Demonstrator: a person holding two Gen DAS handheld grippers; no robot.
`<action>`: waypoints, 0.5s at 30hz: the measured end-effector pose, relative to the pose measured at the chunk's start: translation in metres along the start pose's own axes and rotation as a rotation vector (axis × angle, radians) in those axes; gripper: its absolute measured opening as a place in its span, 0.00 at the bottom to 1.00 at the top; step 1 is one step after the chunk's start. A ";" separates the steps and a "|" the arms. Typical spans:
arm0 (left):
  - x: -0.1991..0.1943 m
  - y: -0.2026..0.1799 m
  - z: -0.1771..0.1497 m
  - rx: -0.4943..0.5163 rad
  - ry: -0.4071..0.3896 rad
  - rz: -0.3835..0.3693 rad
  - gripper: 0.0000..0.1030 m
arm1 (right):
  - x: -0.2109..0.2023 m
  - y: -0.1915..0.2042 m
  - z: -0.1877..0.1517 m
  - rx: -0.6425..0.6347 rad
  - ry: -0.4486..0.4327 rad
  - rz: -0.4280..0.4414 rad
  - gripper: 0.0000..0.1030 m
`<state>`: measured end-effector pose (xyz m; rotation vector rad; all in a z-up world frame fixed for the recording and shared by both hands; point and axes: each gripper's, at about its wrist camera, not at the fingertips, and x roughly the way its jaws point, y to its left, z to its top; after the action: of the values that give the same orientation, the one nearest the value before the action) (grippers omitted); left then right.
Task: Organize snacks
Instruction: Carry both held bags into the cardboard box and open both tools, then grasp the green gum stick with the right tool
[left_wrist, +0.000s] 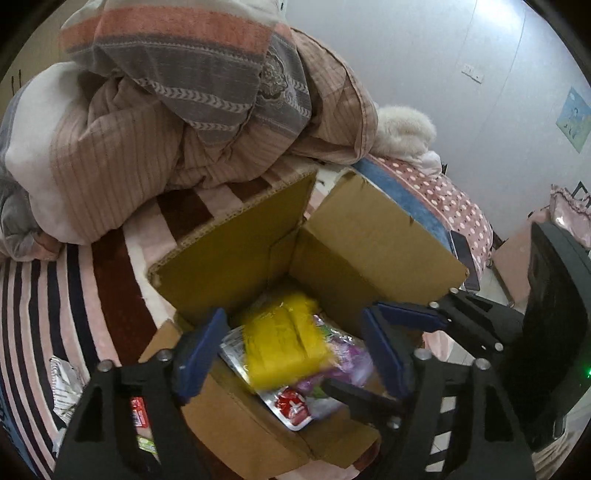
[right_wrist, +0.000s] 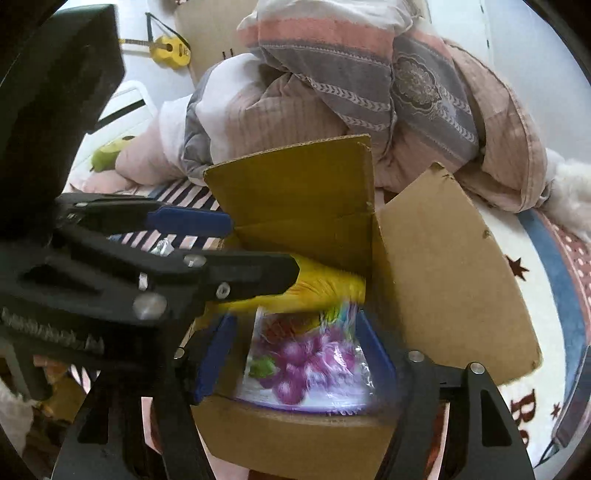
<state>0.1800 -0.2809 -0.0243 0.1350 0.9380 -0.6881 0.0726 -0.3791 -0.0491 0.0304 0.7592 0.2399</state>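
An open cardboard box (left_wrist: 369, 236) stands on the bed; it also shows in the right wrist view (right_wrist: 436, 266). Inside lie a yellow snack bag (left_wrist: 284, 343), a purple grape-print pack (left_wrist: 351, 362) and a red-and-white pack (left_wrist: 295, 404). My left gripper (left_wrist: 295, 354) hangs open above the yellow bag, touching nothing. My right gripper (right_wrist: 291, 354) is open over the box, with the blurred grape pack (right_wrist: 303, 358) between its blue pads, seemingly loose. The yellow bag (right_wrist: 328, 284) lies behind it. The left gripper (right_wrist: 229, 251) crosses the right wrist view from the left.
A pile of striped quilts (left_wrist: 177, 110) lies behind the box. Loose snack packs (left_wrist: 140, 410) lie on the striped blanket (left_wrist: 44, 295) at the left of the box. A phone (left_wrist: 465, 258) lies near the bed's right edge. A black chair (left_wrist: 554, 314) stands at the right.
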 end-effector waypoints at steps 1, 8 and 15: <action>-0.005 0.001 -0.001 0.003 -0.010 0.005 0.75 | -0.002 0.001 0.000 -0.003 -0.006 -0.010 0.64; -0.053 0.038 -0.013 -0.015 -0.090 0.082 0.76 | -0.032 0.048 0.005 -0.083 -0.080 0.073 0.64; -0.085 0.118 -0.062 -0.138 -0.098 0.147 0.78 | 0.018 0.130 0.010 -0.122 -0.015 0.291 0.64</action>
<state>0.1739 -0.1232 -0.0169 0.0469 0.8689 -0.4886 0.0651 -0.2477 -0.0388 0.0266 0.7226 0.5620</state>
